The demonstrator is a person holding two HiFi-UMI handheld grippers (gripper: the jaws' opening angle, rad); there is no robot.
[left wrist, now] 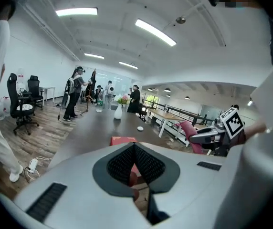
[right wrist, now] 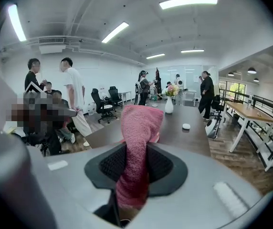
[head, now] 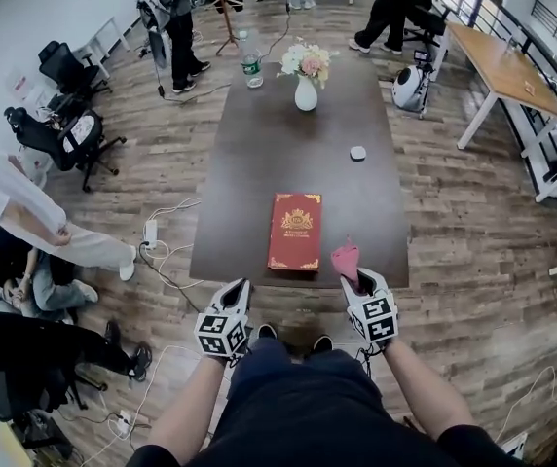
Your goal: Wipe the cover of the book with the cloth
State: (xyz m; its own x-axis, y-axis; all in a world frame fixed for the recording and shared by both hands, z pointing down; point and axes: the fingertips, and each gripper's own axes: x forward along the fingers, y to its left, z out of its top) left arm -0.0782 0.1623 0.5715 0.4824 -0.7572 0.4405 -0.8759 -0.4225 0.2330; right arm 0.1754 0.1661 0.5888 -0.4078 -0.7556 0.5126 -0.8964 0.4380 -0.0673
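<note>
A red book (head: 295, 232) with gold print lies closed on the near part of the dark table (head: 259, 144); its near end (left wrist: 122, 140) shows low in the left gripper view. My right gripper (head: 353, 278) is shut on a pink cloth (head: 345, 258), which sticks up between the jaws (right wrist: 139, 142), just right of the book at the table's near edge. My left gripper (head: 241, 290) hangs below the table's near edge, left of the book, shut with nothing in it (left wrist: 134, 149). The cloth (left wrist: 193, 135) and right gripper also appear at the right of the left gripper view.
A white vase of flowers (head: 305, 74), a water bottle (head: 251, 61) and a small white puck (head: 357, 153) stand farther along the table. Cables and a power strip (head: 151, 233) lie on the floor at left, near seated people and office chairs (head: 64, 134). Wooden desks (head: 507, 66) stand right.
</note>
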